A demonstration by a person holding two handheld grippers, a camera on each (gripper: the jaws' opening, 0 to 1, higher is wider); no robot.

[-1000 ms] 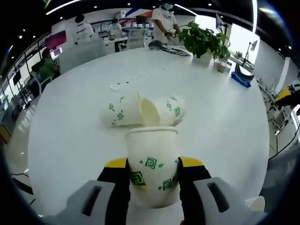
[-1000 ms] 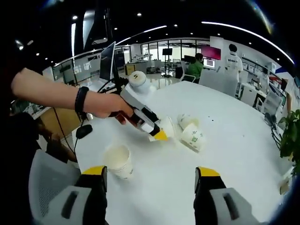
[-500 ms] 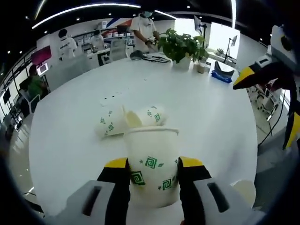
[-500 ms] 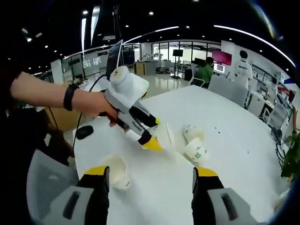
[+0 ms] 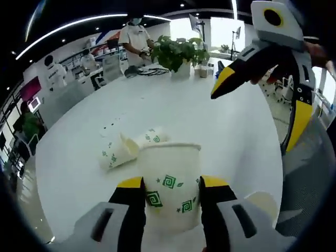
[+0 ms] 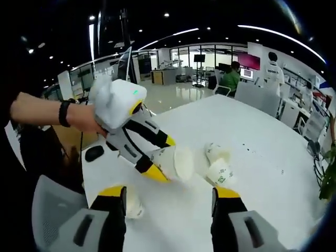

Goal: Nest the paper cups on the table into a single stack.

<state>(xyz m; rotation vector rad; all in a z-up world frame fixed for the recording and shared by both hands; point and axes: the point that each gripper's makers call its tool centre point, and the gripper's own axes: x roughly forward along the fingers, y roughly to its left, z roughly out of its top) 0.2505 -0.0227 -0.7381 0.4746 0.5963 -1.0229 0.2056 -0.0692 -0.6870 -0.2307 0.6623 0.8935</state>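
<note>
My left gripper [image 5: 169, 185] is shut on an upright white paper cup [image 5: 169, 173] with green square marks. In the right gripper view that cup [image 6: 177, 163] points its open mouth at the camera, held by the left gripper [image 6: 164, 157] above the table. Two more cups [image 5: 127, 149] lie on their sides, nested mouth to mouth, on the white table [image 5: 210, 126]; they appear again as the lying cups [image 6: 218, 164]. A further cup [image 5: 261, 202] stands upright, also seen as the upright cup [image 6: 132, 202] half behind my jaw. My right gripper [image 6: 169, 193] is open and holds nothing; it enters as the right gripper [image 5: 255, 116].
A person's hand and wrist with a black band [image 6: 64, 113] hold the left gripper. A black mouse [image 6: 94, 153] lies near the table edge. A grey chair [image 6: 52, 210] stands at the near side. Potted plants [image 5: 176, 52] and people stand at the far end.
The left gripper with its cup has risen and come closer to the right gripper. In the left gripper view the right gripper now looms larger from the right.
</note>
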